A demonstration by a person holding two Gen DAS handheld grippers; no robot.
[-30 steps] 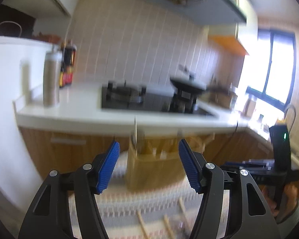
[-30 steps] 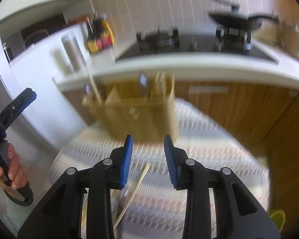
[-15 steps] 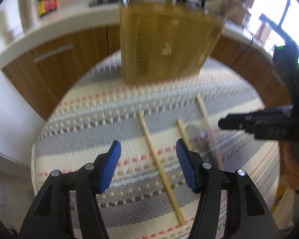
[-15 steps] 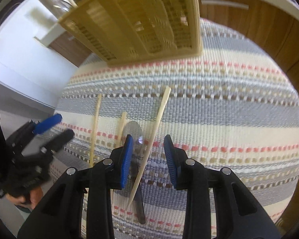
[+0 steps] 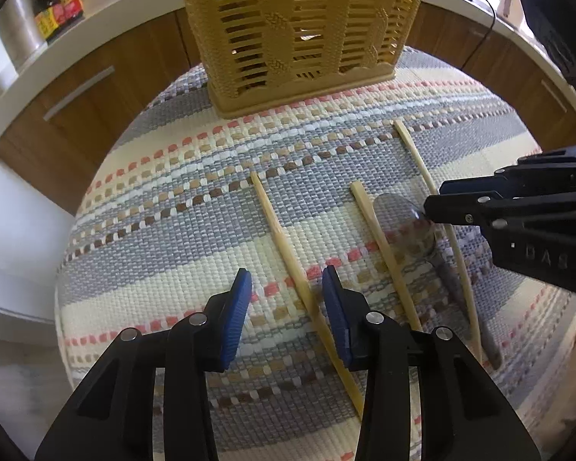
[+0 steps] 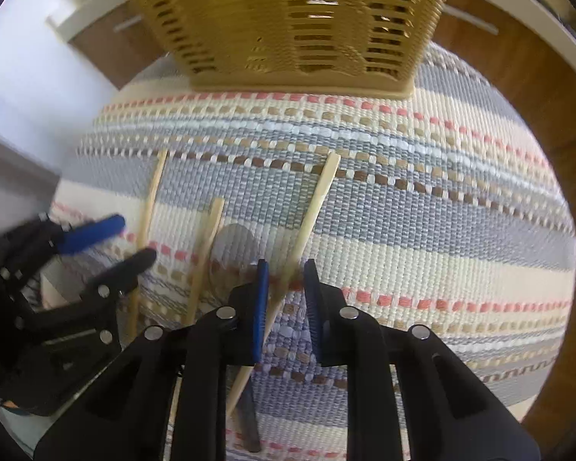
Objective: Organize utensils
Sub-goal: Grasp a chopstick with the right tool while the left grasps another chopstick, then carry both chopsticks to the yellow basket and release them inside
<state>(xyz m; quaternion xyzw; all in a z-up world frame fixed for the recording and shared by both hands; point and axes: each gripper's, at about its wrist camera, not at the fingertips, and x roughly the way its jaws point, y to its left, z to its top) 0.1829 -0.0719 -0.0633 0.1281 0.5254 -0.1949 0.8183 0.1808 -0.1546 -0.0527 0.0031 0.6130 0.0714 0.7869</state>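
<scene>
Two grippers low over a striped mat with chopsticks, both narrowing around a stick

In the left wrist view the left gripper [image 5: 287, 288] is at the bottom centre, its blue pads have just been closing, and the left chopstick [image 5: 284, 242] runs between them; pads not touching it yet, so still spread. In the right wrist view the right gripper [image 6: 286, 288] has also just been closing and is nearly together around the right chopstick [image 6: 311, 211]; if it already pinches, cannot tell. The middle chopstick [image 5: 380, 242] lies beside a metal spoon [image 5: 414, 226], w/ the striped mat [image 5: 172, 230] under all. The yellow slotted basket [image 5: 299, 30] stands upright at the top centre, on the mat's far edge
</scene>
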